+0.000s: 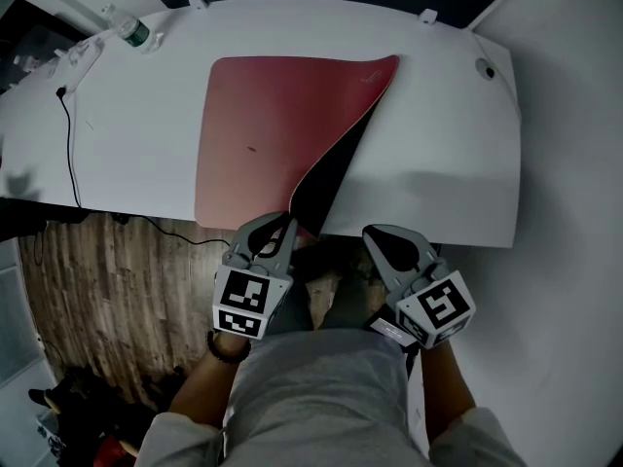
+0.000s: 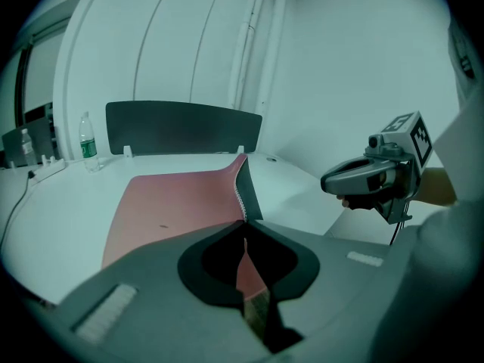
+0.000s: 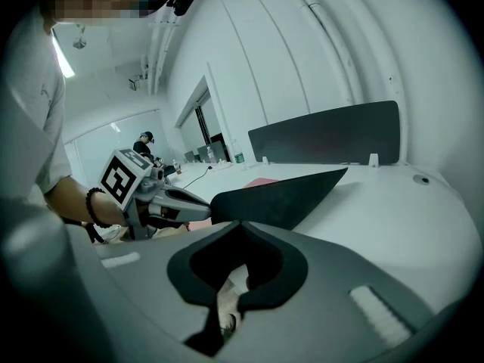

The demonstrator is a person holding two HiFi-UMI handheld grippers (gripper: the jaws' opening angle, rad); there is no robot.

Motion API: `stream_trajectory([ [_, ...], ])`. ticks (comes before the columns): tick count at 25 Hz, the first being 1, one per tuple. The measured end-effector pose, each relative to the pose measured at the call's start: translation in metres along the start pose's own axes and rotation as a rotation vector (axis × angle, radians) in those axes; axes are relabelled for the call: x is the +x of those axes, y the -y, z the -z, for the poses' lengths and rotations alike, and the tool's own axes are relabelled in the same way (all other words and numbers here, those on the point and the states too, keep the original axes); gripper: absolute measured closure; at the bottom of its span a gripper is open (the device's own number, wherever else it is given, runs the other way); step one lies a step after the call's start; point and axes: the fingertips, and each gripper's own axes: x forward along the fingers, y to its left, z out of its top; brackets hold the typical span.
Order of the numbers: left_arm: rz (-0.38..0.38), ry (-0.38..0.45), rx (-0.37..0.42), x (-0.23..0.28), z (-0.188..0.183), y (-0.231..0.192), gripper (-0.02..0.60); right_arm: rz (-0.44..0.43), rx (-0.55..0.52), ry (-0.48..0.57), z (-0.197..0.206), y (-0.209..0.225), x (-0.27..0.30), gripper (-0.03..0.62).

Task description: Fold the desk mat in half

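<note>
Over a white desk and plank floor, our left gripper pinched the desk mat; our right gripper kept its jaws together.

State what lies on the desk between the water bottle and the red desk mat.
Nothing: only bare white desk separates the water bottle from the desk mat, as the head view shows.

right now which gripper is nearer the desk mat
Left. The left gripper is shut on the lifted near corner of the desk mat; the right gripper hangs empty just right of it, off the desk.
</note>
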Motion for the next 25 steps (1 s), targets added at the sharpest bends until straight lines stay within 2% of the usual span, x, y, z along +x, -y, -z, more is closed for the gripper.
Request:
stream_trajectory([
  [15,-0.057,-0.008,-0.057,-0.035,0.032,-0.062,0.549,-0.053,-0.048,-0.024,-0.013,-0.041,0.054,0.588],
  [25,-0.115,-0.074,-0.121,-0.044,0.079,-0.103,0.548,-0.08,-0.064,-0.06,-0.011,-0.06,0.077,0.588],
])
